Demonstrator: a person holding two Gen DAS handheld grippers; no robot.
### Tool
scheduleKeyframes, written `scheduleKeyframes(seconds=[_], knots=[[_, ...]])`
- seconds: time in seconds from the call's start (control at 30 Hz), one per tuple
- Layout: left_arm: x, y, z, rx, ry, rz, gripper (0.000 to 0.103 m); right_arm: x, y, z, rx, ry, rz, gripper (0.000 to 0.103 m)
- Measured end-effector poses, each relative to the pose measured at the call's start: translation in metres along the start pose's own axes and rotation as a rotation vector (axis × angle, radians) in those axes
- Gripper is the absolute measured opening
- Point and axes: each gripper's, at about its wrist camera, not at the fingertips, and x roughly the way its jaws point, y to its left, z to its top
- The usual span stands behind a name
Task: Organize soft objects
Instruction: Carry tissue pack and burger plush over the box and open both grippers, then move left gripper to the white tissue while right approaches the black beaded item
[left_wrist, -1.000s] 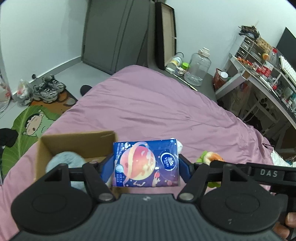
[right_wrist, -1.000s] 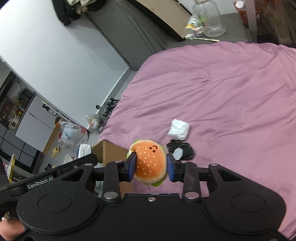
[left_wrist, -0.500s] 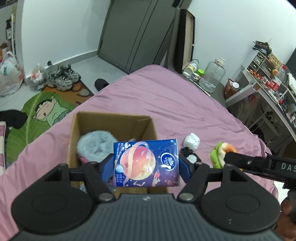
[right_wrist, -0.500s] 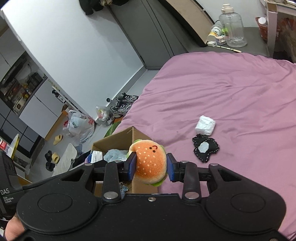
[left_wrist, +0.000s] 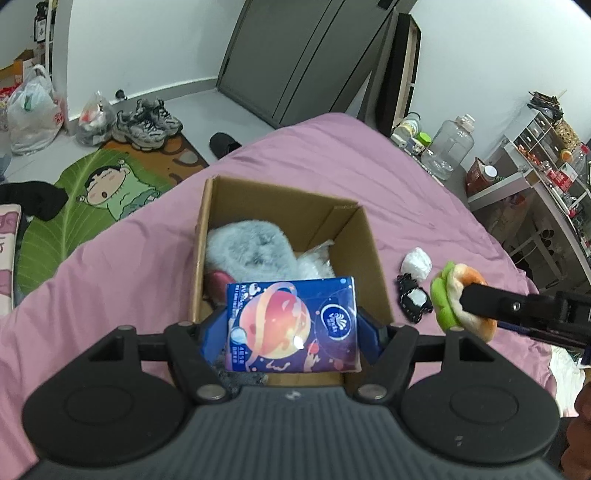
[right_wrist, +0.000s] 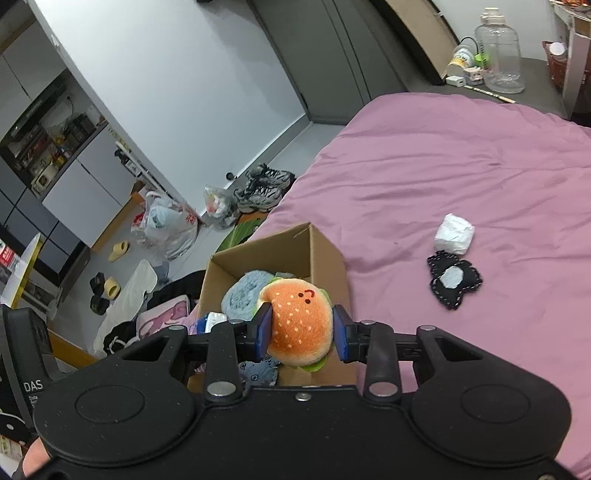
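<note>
My left gripper (left_wrist: 291, 328) is shut on a blue tissue pack (left_wrist: 291, 325) with a planet print, held above the near part of an open cardboard box (left_wrist: 369, 240) on the pink bed. The box holds a grey-blue fluffy item (left_wrist: 251, 247) and a clear plastic wrap (left_wrist: 314, 262). My right gripper (right_wrist: 301, 328) is shut on an orange burger plush (right_wrist: 299, 325), beside the box's right wall (right_wrist: 328, 258); it also shows in the left wrist view (left_wrist: 461, 299). A white wad (right_wrist: 454, 234) and a black fabric patch (right_wrist: 452, 282) lie on the bed right of the box.
The pink bed (right_wrist: 480, 166) stretches far and right. Left of it on the floor are sneakers (left_wrist: 147, 122), plastic bags (left_wrist: 33, 107) and a cartoon mat (left_wrist: 92, 195). A large clear jug (left_wrist: 448, 147) and a cluttered shelf (left_wrist: 546, 155) stand at the far right.
Both grippers have moved towards the box with their loads. The box now sits fully under the tissue pack, and the burger plush has come up to the box's right side.
</note>
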Motion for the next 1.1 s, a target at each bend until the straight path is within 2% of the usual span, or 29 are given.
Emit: scheduleKeyframes(seconds=[0.2, 0.33, 0.43, 0.53, 0.67, 0.7, 0.9, 1.1], knots=[[0.008, 0.002, -0.005, 0.016, 0.053, 0.018, 0.072, 0.009, 0.012, 0.002, -0.017, 0.016, 0.019, 0.034], [0.0, -0.003, -0.002, 0.063, 0.029, 0.059, 0.076, 0.013, 0.02, 0.005, -0.024, 0.023, 0.038, 0.034], [-0.01, -0.008, 0.001, 0.107, 0.006, 0.047, 0.079, 0.017, 0.023, 0.006, -0.018, 0.028, 0.057, 0.034], [-0.014, -0.009, 0.006, 0.111, -0.002, 0.109, 0.079, 0.021, 0.025, 0.005, -0.018, 0.04, 0.079, 0.036], [-0.023, -0.006, 0.014, 0.102, -0.026, 0.126, 0.08, 0.021, 0.025, 0.003, -0.025, 0.066, 0.074, 0.046], [-0.025, -0.007, 0.016, 0.099, -0.031, 0.127, 0.08, 0.019, 0.023, 0.004, -0.024, 0.065, 0.078, 0.05], [-0.028, -0.026, 0.027, 0.116, -0.045, 0.126, 0.08, 0.001, 0.004, 0.013, 0.006, 0.031, 0.078, 0.051], [-0.024, -0.055, 0.031, 0.179, -0.044, 0.118, 0.08, -0.013, -0.029, 0.016, 0.037, 0.005, 0.037, 0.055]])
